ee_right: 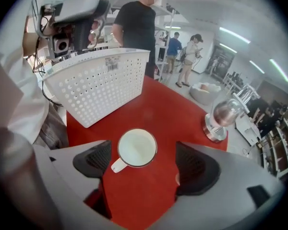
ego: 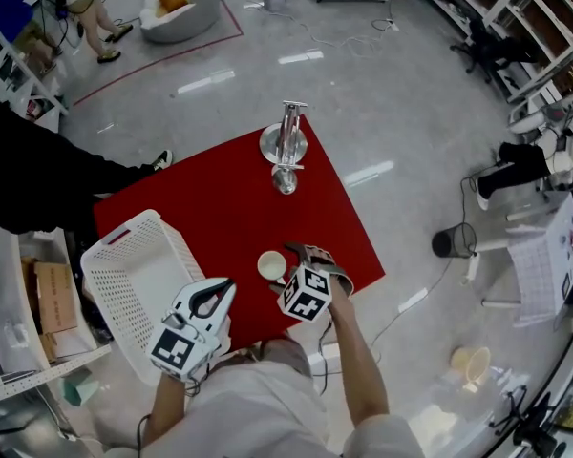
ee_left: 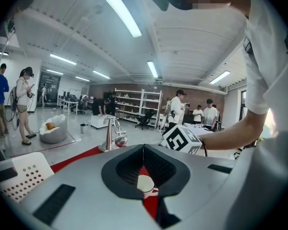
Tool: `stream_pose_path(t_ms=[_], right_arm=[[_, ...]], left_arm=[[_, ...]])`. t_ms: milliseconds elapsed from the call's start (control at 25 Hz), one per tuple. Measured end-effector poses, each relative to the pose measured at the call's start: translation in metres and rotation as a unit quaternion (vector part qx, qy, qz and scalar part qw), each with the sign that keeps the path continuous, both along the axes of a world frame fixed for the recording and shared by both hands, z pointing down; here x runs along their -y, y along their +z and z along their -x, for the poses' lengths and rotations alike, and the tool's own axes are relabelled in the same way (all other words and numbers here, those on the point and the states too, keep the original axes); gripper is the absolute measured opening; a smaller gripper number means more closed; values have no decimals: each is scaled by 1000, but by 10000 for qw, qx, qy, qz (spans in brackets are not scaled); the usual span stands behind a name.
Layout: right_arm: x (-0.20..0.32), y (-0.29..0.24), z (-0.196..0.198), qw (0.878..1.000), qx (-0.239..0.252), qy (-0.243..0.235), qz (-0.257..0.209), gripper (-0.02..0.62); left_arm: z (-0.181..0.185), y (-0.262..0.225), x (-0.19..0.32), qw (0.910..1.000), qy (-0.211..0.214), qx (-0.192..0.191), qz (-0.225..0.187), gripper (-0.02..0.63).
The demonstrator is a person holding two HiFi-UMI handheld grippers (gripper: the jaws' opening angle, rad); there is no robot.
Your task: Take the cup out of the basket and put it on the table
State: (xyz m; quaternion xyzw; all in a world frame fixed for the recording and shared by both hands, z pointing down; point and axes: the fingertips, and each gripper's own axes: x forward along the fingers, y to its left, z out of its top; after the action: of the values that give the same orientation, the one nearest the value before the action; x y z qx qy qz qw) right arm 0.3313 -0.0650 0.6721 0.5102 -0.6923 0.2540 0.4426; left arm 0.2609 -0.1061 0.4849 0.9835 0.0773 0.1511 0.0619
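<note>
The cup (ee_right: 137,148) stands upright on the red table (ego: 229,189), outside the basket (ego: 134,265). It lies between the spread jaws of the right gripper (ego: 310,260), which do not touch it, and its handle points toward the left jaw. The left gripper (ee_left: 144,148) is pressed together on nothing and farther away. The task looks done.

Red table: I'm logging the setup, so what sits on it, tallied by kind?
White perforated plastic basket: 1
White ceramic cup with handle: 1
Shiny metal tap-like stand: 1
Total: 3
</note>
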Motion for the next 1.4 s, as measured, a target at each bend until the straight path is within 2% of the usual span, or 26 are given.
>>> stream_pose_path(t_ms=[200,400,440,520,680,800,880,1000,1400], right_arm=[[0,-55,-1,9945,22,477,-936,414],[-5,-116,7,9739,469,974,-1997,405],[-7,-127,9,9674,559,1081,-2220,389],[-14,-149,13,9540,704,1273,-2621,306],[-30,-168,22,9343,954,1457,-3110,208],[-39,-175,28,9119,1310,1734,-3482,96],[-44,-177,34,9003,1494,1872,-3634,52],[-48,-179,48,8898,1746,1917,-3755,9],[-59,-177,78,8865,1946,1896,-3745,6]], left_arm=[[1,-6,-6,10000,85,-43,-24,11],[0,-11,-13,9996,211,-141,-81,11],[0,-12,-15,9995,238,-161,-91,11],[1,-15,-20,9994,278,-187,-86,11],[3,-18,-29,9990,376,-243,-49,11],[7,-19,-35,9987,420,-270,65,11],[12,-16,-39,9987,439,-211,130,11],[17,-18,-43,9985,454,-243,193,11],[31,-22,-58,9979,510,-325,230,11]])
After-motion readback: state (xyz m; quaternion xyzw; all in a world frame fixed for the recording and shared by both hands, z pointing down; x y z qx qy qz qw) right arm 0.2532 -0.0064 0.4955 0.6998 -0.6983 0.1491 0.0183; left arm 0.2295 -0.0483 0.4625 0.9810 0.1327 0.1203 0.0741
